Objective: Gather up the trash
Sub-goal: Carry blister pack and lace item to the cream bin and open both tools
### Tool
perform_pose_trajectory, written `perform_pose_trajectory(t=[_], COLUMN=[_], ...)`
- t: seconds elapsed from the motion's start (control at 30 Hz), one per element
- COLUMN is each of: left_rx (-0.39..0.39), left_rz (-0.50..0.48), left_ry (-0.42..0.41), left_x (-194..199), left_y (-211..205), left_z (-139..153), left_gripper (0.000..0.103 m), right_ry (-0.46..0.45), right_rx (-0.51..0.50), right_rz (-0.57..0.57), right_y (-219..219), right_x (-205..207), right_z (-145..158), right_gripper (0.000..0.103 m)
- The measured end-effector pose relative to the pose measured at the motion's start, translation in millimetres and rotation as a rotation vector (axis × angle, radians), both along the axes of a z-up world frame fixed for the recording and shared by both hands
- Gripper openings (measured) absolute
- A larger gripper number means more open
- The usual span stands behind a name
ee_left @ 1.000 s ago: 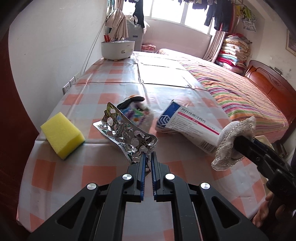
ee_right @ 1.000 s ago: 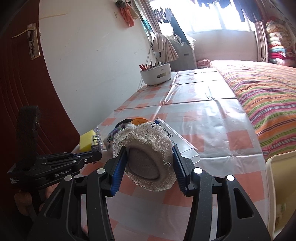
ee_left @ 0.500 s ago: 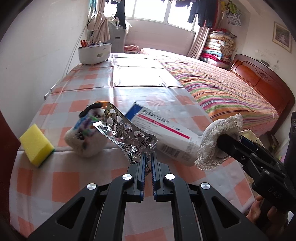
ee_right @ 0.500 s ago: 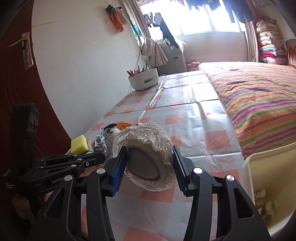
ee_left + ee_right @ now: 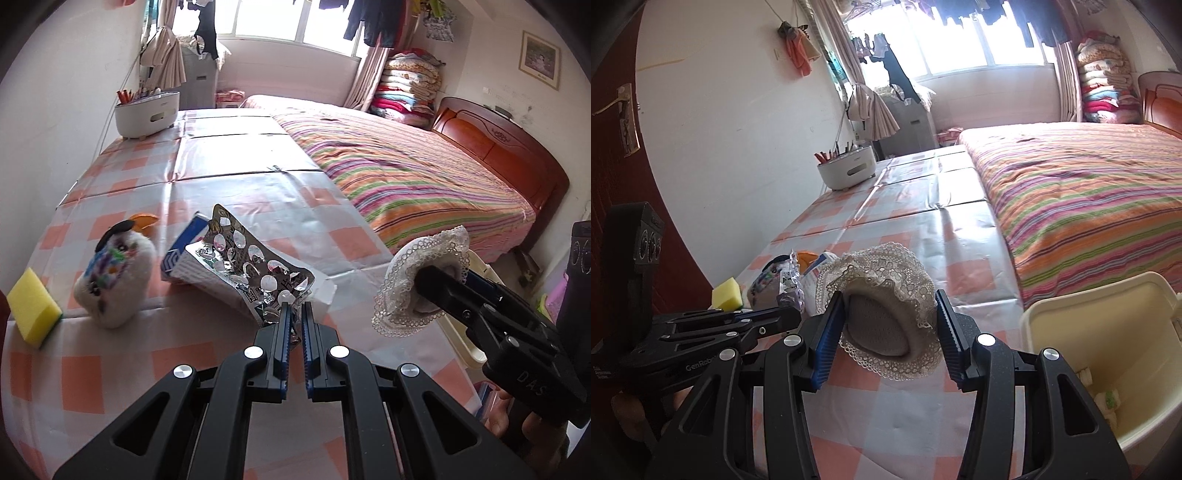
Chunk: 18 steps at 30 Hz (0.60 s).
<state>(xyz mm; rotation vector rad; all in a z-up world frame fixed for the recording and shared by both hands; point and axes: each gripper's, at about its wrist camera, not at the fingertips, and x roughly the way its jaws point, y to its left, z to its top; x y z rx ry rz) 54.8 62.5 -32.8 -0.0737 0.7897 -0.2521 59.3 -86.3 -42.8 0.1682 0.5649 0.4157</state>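
Daylight enters from the wide window with hanging dark clothes (image 5: 295, 22) at the far end of the room, and its panes are burnt out to plain white in both views. The glossy orange-and-white checked plastic tablecloth (image 5: 236, 155) throws back a strong glare in its middle strip. Near things stay rather dim, and the black gripper frames are almost without detail. The fisheye lens bends the white wall (image 5: 731, 122) and darkens every corner. The far stack of folded blankets (image 5: 1104, 81) looks perhaps slightly soft.
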Motion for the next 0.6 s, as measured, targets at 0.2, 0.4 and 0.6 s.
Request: perform_pose_trajectory(t=[0.2,0.4,0.6], left_rx=[-0.012,-0.025,-0.030], left_rz=[-0.030,-0.074,-0.116], left_ry=[0.004,0.007,0.013], left_x=[4.6,7.5,11.2], left_y=[-18.7,-43.3,-66.8], left_z=[-0.9,-1.3,-3.7], left_gripper=[0.006,0.006,0.006], right_ry=[-0.004,-0.007,-0.005], right_rx=[0.004,0.007,0.016], right_rz=[-0.047,-0.098,-0.166], right_y=[-21.9,-44.5,-75.1], right_x=[-3.2,-5.2,-6.9], right_z=[0.8,1.7,-0.2], right_gripper=[0.047,0.047,0.047])
